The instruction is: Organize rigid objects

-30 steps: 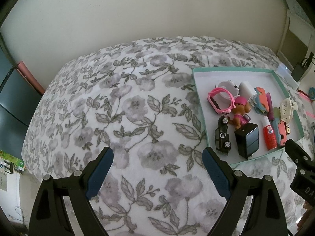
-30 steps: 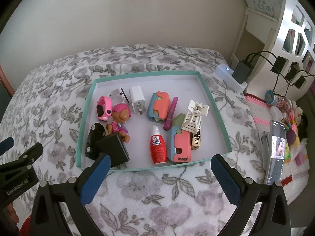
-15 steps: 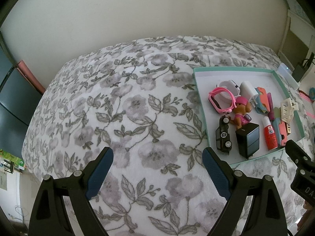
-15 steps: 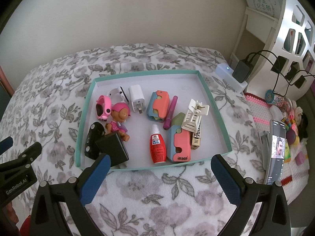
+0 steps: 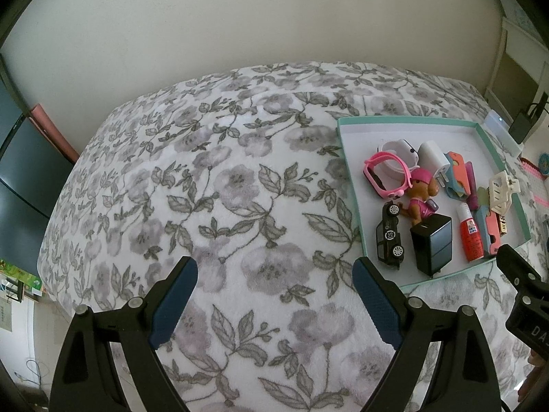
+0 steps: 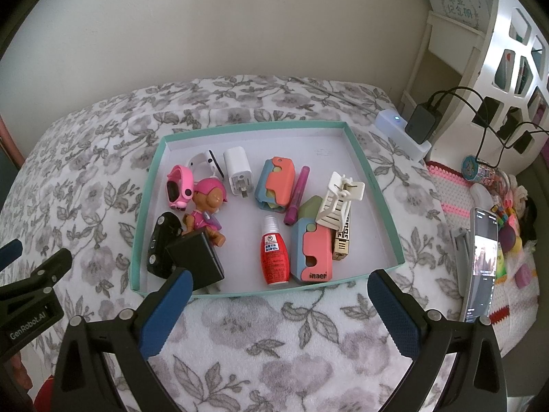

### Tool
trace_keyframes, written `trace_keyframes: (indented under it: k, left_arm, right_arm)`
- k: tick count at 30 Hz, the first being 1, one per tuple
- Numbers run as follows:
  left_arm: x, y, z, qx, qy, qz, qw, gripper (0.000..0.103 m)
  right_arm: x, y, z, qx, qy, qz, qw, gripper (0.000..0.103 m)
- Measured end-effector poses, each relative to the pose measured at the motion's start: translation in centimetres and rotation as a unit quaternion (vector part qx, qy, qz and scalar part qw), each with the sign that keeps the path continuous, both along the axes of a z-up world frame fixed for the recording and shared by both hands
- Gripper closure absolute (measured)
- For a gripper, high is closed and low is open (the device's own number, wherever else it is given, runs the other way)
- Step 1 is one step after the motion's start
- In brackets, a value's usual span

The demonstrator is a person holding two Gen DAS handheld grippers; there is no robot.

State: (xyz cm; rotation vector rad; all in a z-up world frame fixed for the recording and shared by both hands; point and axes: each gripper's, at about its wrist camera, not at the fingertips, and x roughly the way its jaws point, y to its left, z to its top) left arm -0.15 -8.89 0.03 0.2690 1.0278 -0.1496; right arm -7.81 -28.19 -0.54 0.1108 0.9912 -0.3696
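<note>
A teal-rimmed shallow box (image 6: 372,185) (image 5: 350,185) lies on the flowered bedspread (image 5: 212,185) and holds several small items: a pink watch (image 6: 178,189), a dog figure (image 6: 206,211), a black toy car (image 6: 159,243), a black charger block (image 6: 195,257), a white plug (image 6: 238,171), a red glue bottle (image 6: 274,257), a purple pen (image 6: 296,195), two coral-and-blue cases (image 6: 276,183) and a white hair clip (image 6: 338,202). My right gripper (image 6: 279,312) hovers open just in front of the box. My left gripper (image 5: 274,304) stands open over bare bedspread, left of the box.
To the right of the bed are a white power strip with a black charger (image 6: 417,127), a white shelf unit (image 6: 497,34), a propped phone (image 6: 482,261) and several small toys (image 6: 507,226). A dark cabinet (image 5: 20,168) stands past the bed's left edge.
</note>
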Motion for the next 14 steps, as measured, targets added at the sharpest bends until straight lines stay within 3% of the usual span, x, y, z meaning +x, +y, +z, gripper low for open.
trace_keyframes:
  k: [14]
  left_arm:
    - [-0.16,0.25,-0.08,-0.014,0.003,0.008,0.9999,0.011]
  right_arm:
    - [0.05,0.17,-0.12,-0.002,0.004,0.0,1.0,0.0]
